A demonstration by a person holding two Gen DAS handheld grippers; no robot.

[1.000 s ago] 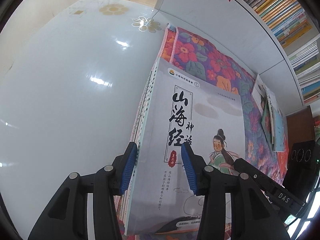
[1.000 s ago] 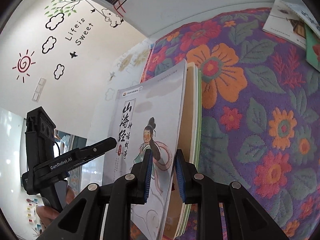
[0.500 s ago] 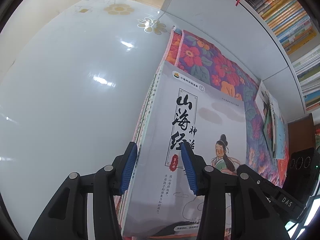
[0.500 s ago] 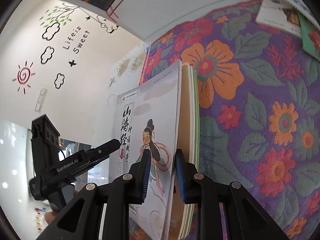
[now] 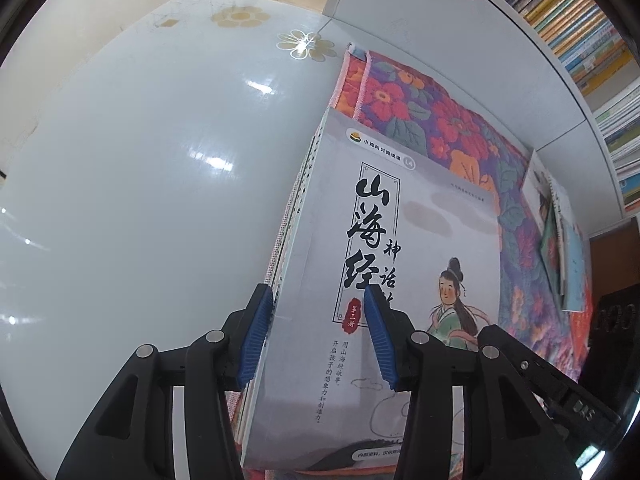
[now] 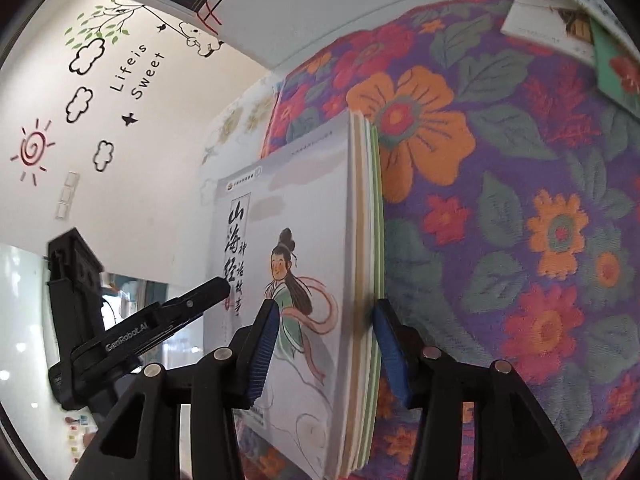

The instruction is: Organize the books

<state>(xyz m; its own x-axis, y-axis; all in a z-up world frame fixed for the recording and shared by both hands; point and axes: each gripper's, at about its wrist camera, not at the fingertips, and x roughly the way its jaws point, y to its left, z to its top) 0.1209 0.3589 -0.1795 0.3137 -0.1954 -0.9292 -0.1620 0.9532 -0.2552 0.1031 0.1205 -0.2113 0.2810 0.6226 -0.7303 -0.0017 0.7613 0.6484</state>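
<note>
The stack of books (image 5: 404, 280) is lying on the floral cloth (image 5: 432, 128), its spine edge near the glossy white table (image 5: 140, 184). The left gripper (image 5: 318, 336) is clasping the stack's spine side, pads pressing top and bottom. The right gripper (image 6: 324, 344) is straddling the page edges (image 6: 364, 280), its jaws opening, pads no longer pressing. 3 or so loose books (image 5: 556, 240) are lying further along the cloth

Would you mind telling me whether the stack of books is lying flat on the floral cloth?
No, the stack of books stands on edge on the floral cloth, its cover facing sideways.
</note>
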